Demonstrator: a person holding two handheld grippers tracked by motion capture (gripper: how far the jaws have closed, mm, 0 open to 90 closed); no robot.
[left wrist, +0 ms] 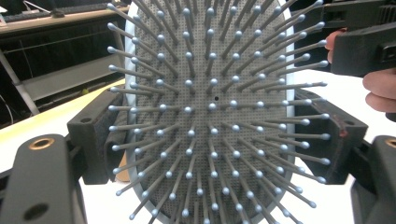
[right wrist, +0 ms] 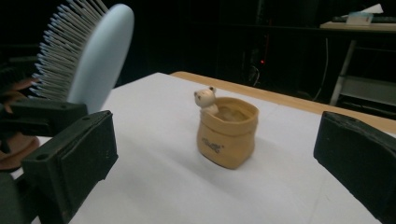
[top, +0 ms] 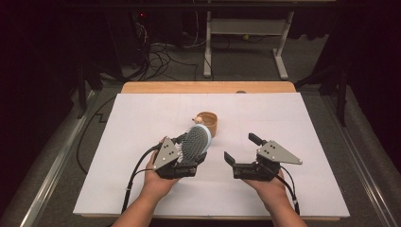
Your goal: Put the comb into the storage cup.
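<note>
Clamping the hairbrush [top: 196, 142] by its edges, the left hand-held gripper [top: 182, 163] holds it bristles-up above the table [top: 142, 123], likely readying it for the bear-shaped pot [top: 208, 123] just beyond. The right hand-held gripper [top: 243, 150] hovers nearby, jaws wide and empty.

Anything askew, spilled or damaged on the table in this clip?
Nothing stands out. The left gripper holds the hairbrush by the sides of its head, bristles toward its own camera. The tan pot with a small bear figure at its rim stands upright on the white table. The right gripper is open, holding nothing.
</note>
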